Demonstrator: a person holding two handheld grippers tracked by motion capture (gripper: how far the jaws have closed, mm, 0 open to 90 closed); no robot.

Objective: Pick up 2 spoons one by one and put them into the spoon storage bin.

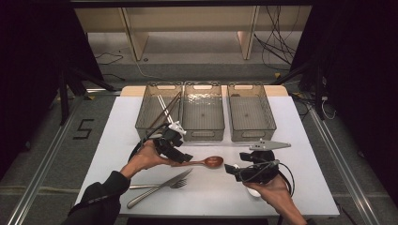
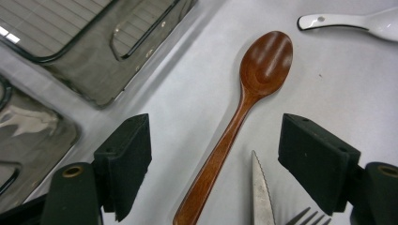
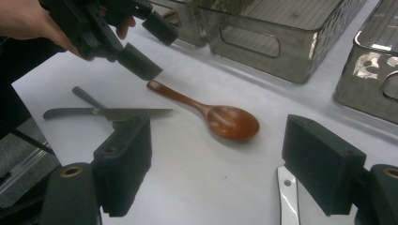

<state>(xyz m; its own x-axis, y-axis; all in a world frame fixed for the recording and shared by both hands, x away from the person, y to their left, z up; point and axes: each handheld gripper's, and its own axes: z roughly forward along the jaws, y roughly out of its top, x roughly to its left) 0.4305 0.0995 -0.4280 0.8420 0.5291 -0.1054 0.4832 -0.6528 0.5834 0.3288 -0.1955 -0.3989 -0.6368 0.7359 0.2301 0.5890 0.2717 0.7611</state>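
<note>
A brown wooden spoon [image 1: 206, 162] lies in the middle of the white table [image 1: 300, 140], bowl to the right. My left gripper [image 1: 178, 150] hovers open over its handle; in the left gripper view the spoon [image 2: 244, 108] runs up between the two spread jaws of that gripper [image 2: 216, 159], untouched. My right gripper [image 1: 236, 162] stands open just right of the spoon's bowl and faces it. In the right gripper view the spoon [image 3: 220, 117] lies ahead of my right gripper [image 3: 216, 159], with the left gripper [image 3: 152, 46] above the handle end.
Three clear grey bins [image 1: 202, 112] stand in a row at the back; the left one [image 1: 157, 110] holds chopsticks. A knife [image 1: 159, 187] and a fork [image 1: 178, 183] lie at the front left. A white spoon [image 2: 347, 21] rests under my right hand.
</note>
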